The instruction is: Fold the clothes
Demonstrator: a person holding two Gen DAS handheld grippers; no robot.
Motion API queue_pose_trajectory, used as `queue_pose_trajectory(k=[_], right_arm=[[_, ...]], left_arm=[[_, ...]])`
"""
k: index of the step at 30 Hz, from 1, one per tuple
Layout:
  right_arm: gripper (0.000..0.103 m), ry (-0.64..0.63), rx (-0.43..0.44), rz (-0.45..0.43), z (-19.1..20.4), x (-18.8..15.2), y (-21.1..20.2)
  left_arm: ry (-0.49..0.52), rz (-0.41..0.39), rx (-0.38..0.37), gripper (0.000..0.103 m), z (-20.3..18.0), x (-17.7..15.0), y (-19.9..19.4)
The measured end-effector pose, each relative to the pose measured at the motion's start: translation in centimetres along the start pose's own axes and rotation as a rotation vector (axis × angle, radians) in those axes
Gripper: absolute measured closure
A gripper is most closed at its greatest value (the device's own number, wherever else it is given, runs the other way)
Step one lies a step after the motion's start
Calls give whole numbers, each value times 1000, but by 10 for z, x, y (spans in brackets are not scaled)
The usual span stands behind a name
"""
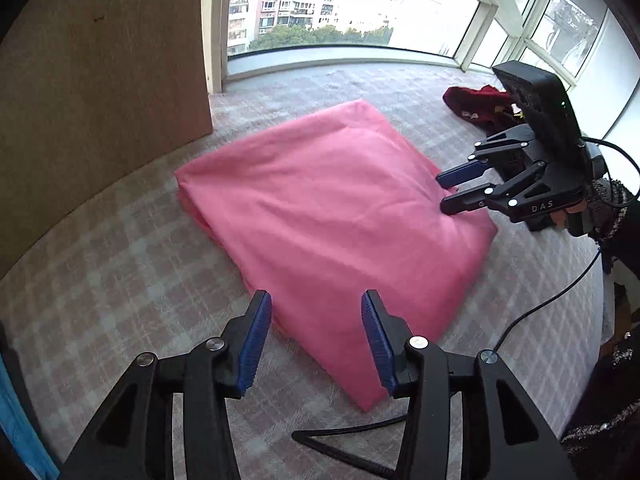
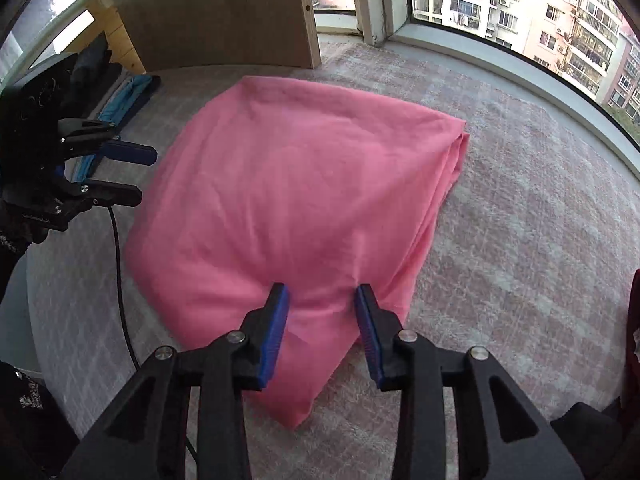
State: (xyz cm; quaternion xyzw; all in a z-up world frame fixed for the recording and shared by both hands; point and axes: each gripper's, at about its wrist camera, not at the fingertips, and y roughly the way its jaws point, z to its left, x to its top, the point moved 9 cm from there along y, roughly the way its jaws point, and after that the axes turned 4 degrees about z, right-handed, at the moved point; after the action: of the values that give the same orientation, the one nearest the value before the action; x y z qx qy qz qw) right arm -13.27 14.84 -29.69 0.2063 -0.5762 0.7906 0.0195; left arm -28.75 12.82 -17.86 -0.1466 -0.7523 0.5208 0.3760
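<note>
A pink cloth [image 1: 332, 216] lies folded into a rough square on the plaid carpet, also filling the middle of the right wrist view [image 2: 296, 200]. My left gripper [image 1: 316, 300] is open, hovering over the cloth's near edge with nothing between its blue pads. My right gripper [image 2: 322, 292] is open too, its fingers spread above a corner of the cloth; from the left wrist view the right gripper [image 1: 446, 194] sits at the cloth's right edge. The left gripper [image 2: 146, 172] shows open at the cloth's left side in the right wrist view.
A dark red garment [image 1: 480, 106] lies on the carpet behind the right gripper. A brown wooden panel [image 1: 100, 92] stands to the left, windows [image 1: 340, 4] run along the back. Blue and dark clothes [image 2: 120, 96] are stacked by the panel. Black cables [image 2: 118, 264] trail on the floor.
</note>
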Motion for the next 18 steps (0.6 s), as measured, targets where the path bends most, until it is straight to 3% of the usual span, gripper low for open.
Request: queue_pose_trajectory(k=[2, 5, 10, 14, 18], right_arm=[[68, 99, 73, -61, -8, -4, -18], [69, 217, 76, -166, -34, -14, -56], [75, 313, 29, -127, -67, -39, -63], [75, 299, 0, -119, -75, -46, -63], [74, 239, 8, -99, -71, -46, -60]], left_arm=[[-15, 34, 47, 61, -5, -9, 2], [48, -3, 26, 57, -38, 13, -9], [94, 2, -38, 50, -99, 70, 10], [164, 112, 23, 50, -139, 96, 55], [219, 251, 59, 50, -153, 88, 101]])
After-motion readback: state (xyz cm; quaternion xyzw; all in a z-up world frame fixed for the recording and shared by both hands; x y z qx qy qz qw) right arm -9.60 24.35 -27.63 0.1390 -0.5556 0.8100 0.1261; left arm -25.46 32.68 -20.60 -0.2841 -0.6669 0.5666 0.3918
